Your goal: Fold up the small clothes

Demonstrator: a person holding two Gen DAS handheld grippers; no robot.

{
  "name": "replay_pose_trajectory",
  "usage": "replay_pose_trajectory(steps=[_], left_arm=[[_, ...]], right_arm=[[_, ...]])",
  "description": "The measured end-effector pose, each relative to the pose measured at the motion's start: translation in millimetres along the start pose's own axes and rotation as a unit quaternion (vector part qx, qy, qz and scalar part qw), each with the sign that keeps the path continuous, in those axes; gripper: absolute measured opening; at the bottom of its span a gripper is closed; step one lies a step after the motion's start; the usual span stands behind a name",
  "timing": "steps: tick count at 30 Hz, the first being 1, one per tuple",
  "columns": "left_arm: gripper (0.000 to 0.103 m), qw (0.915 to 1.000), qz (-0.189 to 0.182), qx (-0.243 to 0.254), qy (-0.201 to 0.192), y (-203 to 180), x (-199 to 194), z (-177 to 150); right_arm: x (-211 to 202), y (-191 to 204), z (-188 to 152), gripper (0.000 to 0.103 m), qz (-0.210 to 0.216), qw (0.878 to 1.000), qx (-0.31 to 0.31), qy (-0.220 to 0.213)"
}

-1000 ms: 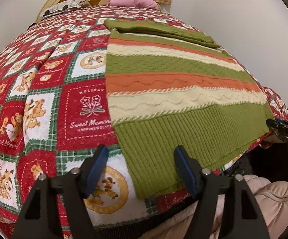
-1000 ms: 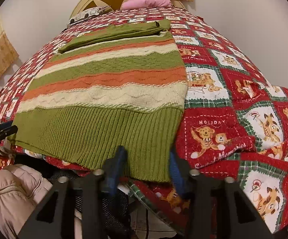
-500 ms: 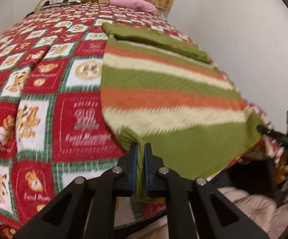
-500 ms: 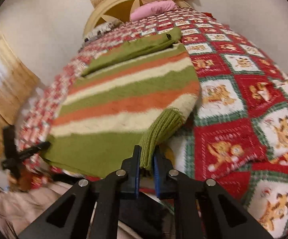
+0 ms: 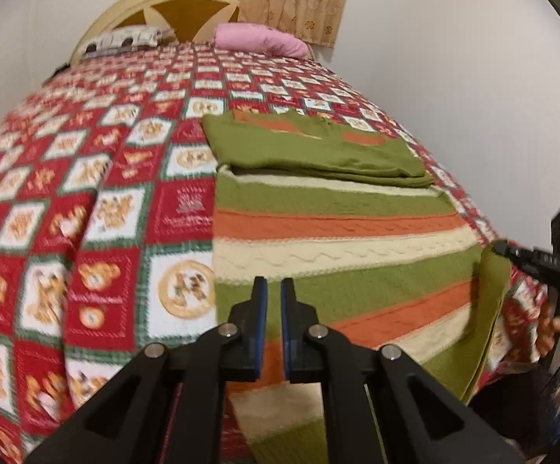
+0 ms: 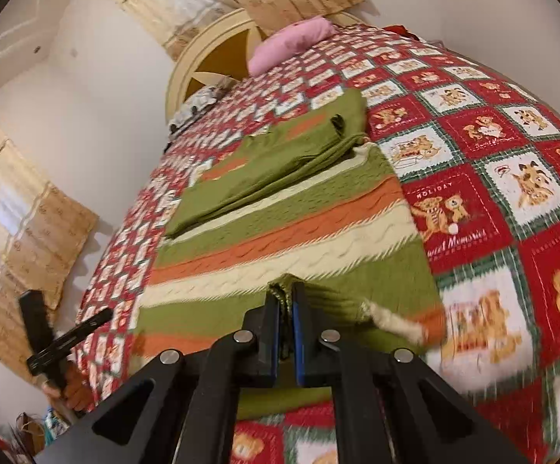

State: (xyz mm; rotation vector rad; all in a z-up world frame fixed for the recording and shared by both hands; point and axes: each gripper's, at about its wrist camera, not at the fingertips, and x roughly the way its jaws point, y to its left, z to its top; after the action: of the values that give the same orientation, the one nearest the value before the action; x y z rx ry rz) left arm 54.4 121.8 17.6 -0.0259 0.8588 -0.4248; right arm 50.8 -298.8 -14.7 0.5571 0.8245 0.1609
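Observation:
A green, orange and cream striped knit sweater [image 5: 338,224] lies on the bed, its sleeves folded across the far end. Its ribbed green hem is lifted and carried over the body. My left gripper [image 5: 274,290] is shut on one hem corner, with cloth hanging under the fingers. My right gripper [image 6: 285,297] is shut on the other hem corner [image 6: 280,286], held above the sweater [image 6: 280,224]. The right gripper also shows at the right edge of the left wrist view [image 5: 500,249], with green cloth draped from it.
The bed has a red, green and white patchwork quilt [image 5: 86,212] with bears. A pink pillow [image 5: 260,40] and a cream headboard [image 5: 171,4] are at the far end. A white wall runs along the right. Curtains [image 6: 20,208] hang left.
Both grippers closed on the hem corners, then lifted and carried the hem forward over the sweater's body. The lower part is now doubled over.

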Motion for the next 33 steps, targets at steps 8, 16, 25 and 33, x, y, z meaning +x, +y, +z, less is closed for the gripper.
replay_pose_trajectory(steps=[8, 16, 25, 33], left_arm=[[0.025, 0.9993, -0.003, 0.037, -0.002, 18.2, -7.8, -15.8], [0.069, 0.9707, 0.063, 0.230, 0.030, 28.2, -29.1, -61.8], [0.071, 0.8708, 0.033, 0.490, 0.014, -32.6, -26.9, -131.1], [0.054, 0.8929, -0.016, 0.450, -0.012, -48.9, -0.6, -94.4]], right_arm=[[35.0, -17.4, 7.9, 0.005, -0.042, 0.999, 0.009, 0.000], [44.7, -18.4, 7.3, 0.005, -0.051, 0.999, 0.009, 0.005], [46.6, -19.9, 8.0, 0.005, -0.053, 0.998, 0.025, 0.008], [46.3, -20.5, 8.0, 0.005, -0.050, 0.998, 0.030, 0.013]])
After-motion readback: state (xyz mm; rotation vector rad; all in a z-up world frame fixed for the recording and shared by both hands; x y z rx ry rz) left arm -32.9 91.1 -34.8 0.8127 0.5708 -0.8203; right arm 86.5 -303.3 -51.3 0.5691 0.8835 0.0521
